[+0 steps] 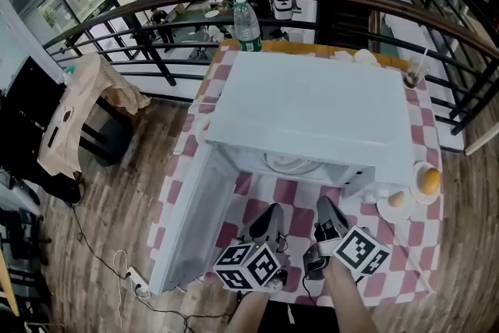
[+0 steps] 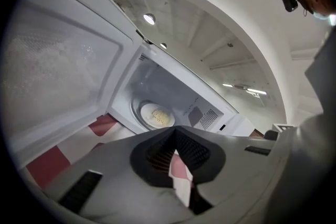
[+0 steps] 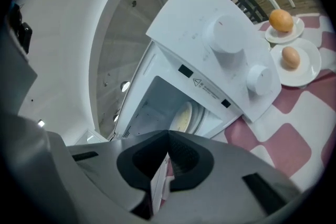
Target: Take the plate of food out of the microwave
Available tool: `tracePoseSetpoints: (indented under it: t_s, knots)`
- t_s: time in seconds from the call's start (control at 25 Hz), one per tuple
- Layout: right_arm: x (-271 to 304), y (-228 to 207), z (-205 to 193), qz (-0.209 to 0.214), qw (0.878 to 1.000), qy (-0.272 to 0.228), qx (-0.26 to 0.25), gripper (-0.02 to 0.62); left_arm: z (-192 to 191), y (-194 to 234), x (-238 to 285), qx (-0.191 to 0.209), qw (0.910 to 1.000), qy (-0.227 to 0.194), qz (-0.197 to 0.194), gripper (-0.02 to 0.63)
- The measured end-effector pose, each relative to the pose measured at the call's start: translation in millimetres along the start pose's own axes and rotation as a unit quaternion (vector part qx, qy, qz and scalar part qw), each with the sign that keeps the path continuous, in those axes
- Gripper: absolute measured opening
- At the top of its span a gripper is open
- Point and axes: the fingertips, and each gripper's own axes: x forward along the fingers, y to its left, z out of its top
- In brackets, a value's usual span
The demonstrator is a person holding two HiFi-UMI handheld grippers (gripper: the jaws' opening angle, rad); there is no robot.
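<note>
A white microwave (image 1: 312,117) stands on the red-and-white checked table, its door (image 1: 191,218) swung wide open to the left. Inside, on the turntable, sits a white plate of pale yellow food (image 2: 156,115), also showing as the plate (image 3: 184,117) in the right gripper view and as a plate rim (image 1: 292,164) from above. My left gripper (image 1: 269,216) and right gripper (image 1: 327,210) hover side by side just in front of the open cavity, short of the plate. The left gripper (image 2: 176,152) is shut on nothing, and so is the right gripper (image 3: 168,157).
To the right of the microwave lie an egg (image 1: 396,200) on a saucer and an orange (image 1: 428,181) on a small plate. A water bottle (image 1: 247,23) and a glass (image 1: 413,74) stand behind it. A dark railing runs past the table's far side.
</note>
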Motion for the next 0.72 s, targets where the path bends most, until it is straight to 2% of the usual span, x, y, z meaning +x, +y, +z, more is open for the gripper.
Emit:
tracePoseSetpoints:
  t_s: [0.12,0.28,0.52,0.72]
  knots:
    - [9.7,-5.4,1.7,-0.001,0.999,-0.001,0.033,-0.011,-3.4,0.1,15.9,-0.017,0.9994,0.020,-0.021,0.005]
    - [22.2,-8.8,5.0,-0.006,0.998,-0.008,0.067,-0.011,-8.7,3.8,30.7,-0.062,0.9957,0.047,-0.050,0.002]
    - [37.5,-13.0,2.9,-0.017,0.997,-0.003,0.077,0.018,-18.8,12.8,43.7,-0.152,0.9807,0.086,-0.089,0.002]
    - [49.1,-20.1,2.6,-0.028,0.996,-0.006,0.087,0.038,-21.8,26.2,53.5,-0.160,0.9794,0.098,-0.075,0.002]
